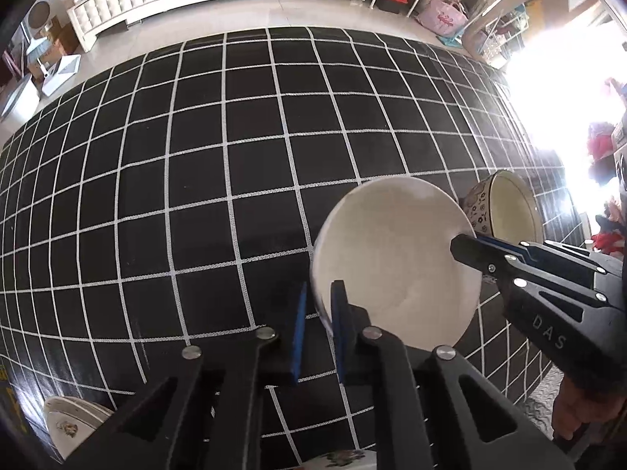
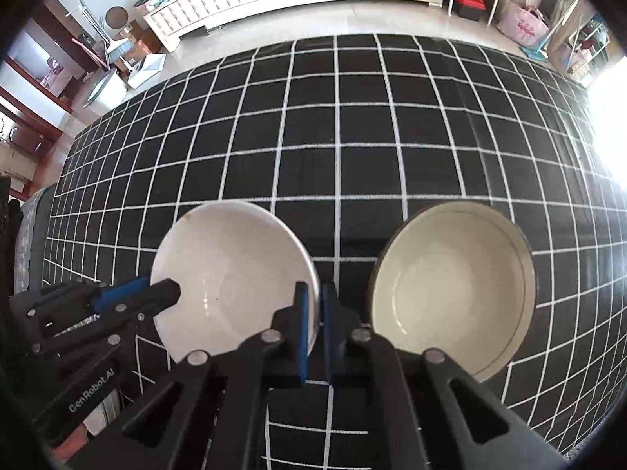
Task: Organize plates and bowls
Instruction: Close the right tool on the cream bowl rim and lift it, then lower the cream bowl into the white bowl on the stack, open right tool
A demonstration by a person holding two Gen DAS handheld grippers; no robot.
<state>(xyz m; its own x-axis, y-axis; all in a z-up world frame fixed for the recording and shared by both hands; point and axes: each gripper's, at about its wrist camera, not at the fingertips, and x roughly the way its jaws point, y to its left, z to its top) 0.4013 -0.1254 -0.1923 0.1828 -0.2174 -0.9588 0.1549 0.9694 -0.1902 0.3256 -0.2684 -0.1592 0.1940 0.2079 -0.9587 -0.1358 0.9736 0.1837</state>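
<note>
surface (image 2: 352, 149): broad, covered by a black cloth with a white grid; soft weave, lying flat.
white bowl (image 2: 231, 274): round, glossy, plain white; it sits near the front edge of the surface, to the left of the other bowl and a little apart from it.
patterned bowl (image 2: 454, 286): round, cream inside with a thin ring below the rim; the left wrist view shows a dark floral print on its outer wall; it stands untouched.
key relation: the white bowl lies between the two tongs, each pair gripping an opposite side of its rim, so any lift would have to be shared evenly by both hands.
left tongs (image 1: 316, 333): narrow, the blue pads pinching the white bowl's left rim, one pad inside and one outside.
right tongs (image 2: 313, 329): narrow, clamped on the white bowl's right rim in the same way; they are also the pair nearer the patterned bowl.
flowered dishes (image 1: 70, 427): white edges with small flower prints, just showing at the bottom of the left wrist view.
</note>
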